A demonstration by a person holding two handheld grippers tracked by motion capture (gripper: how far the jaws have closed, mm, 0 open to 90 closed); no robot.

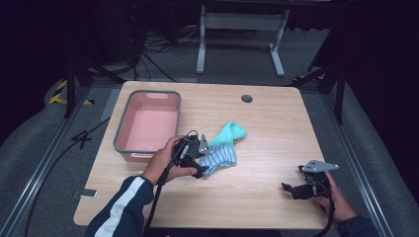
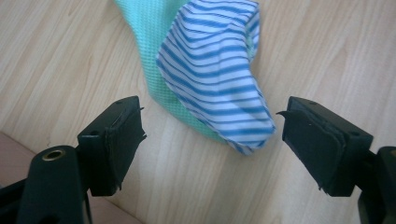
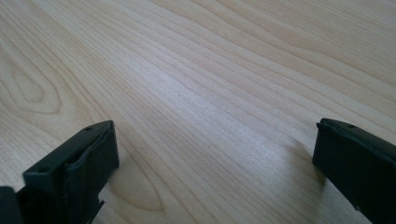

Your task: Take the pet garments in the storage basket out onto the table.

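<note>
Straddling striped sock's toe, left claw gapes wide, gripping nothing; limp, light cloth — pinch toe at twelve o'clock.

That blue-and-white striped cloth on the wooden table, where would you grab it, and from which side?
Probably the rounded end of the blue-and-white striped cloth nearest the left gripper. It bulges up off the light wooden table, and the open jaws already flank it, so come straight forward and pinch.
</note>
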